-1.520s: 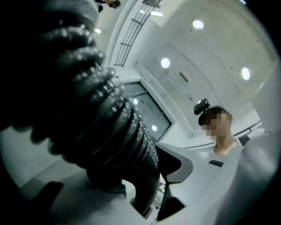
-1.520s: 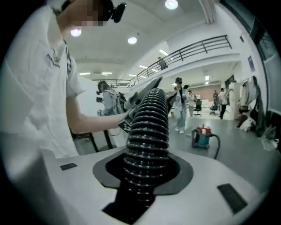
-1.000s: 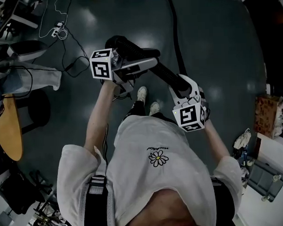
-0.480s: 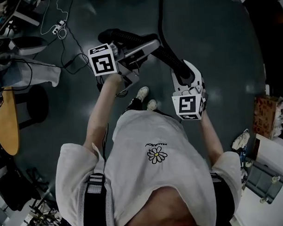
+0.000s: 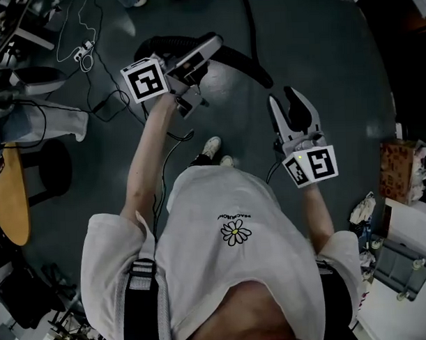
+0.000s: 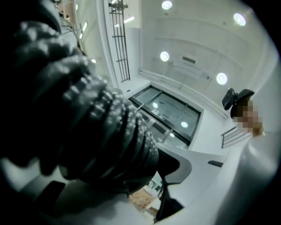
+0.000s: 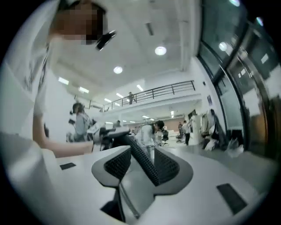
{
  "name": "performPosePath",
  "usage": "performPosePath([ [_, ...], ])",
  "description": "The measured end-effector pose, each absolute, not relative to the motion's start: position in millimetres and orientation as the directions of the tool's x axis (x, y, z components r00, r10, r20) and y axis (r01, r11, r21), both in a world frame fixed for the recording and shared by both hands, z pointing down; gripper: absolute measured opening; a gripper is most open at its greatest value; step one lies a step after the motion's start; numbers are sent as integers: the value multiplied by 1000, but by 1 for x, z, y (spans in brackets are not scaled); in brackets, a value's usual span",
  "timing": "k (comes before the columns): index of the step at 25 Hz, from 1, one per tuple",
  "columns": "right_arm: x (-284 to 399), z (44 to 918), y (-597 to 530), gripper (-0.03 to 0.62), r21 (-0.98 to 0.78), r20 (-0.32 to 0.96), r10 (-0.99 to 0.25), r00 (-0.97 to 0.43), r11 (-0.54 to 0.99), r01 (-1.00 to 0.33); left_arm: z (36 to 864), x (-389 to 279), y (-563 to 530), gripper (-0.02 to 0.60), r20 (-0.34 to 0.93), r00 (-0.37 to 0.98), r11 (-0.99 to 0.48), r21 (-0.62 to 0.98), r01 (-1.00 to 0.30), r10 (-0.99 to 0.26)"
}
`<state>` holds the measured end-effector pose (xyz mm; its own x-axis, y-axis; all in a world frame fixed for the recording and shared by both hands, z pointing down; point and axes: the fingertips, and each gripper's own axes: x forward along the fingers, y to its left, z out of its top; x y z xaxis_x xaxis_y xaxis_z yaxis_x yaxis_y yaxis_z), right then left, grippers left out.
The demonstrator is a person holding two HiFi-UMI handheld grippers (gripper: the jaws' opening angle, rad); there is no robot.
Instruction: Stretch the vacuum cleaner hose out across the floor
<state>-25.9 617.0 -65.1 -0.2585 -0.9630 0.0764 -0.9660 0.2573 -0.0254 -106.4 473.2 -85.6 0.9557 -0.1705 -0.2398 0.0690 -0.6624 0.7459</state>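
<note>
The black ribbed vacuum hose [image 5: 233, 59] runs from a loop at the upper left towards the middle of the dark floor in the head view. My left gripper [image 5: 197, 58] is shut on it near that loop; in the left gripper view the hose [image 6: 88, 132] fills the left side against the jaw. My right gripper [image 5: 284, 98] stands to the right, its jaws having just been opening, with the pads off the hose. In the right gripper view the hose [image 7: 142, 160] slants across the gap of the right gripper [image 7: 142, 167] without touching either pad.
Thin cables [image 5: 90, 51] trail over the floor at the upper left. A round wooden table [image 5: 8, 194] and a dark stool [image 5: 56, 164] stand at the left. A brown box [image 5: 401, 173] sits at the right edge. A black cable [image 5: 249, 18] runs up the floor.
The right gripper has let go of the hose, opened and swung away to the right. The left gripper has carried the hose up and to the left.
</note>
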Motion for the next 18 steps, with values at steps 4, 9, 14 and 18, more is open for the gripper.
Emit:
performPosePath([
  [4,-29,-78,613,173,-525,150,-762,-630,478,-704,-72,-92,552,175,-98,969,-820,517,245,228],
  [9,-57,-70,565,173,-917,-60,-453,-890,378,-131,-51,-85,660,175,83,803,-752,419,509,590],
  [14,-101,-16,506,173,-998,-50,-327,-944,47,36,-1,-106,707,175,377,646,-748,337,571,663],
  [18,-125,11,510,173,-984,-71,-206,-976,-146,103,14,-110,734,174,384,612,-722,339,603,692],
])
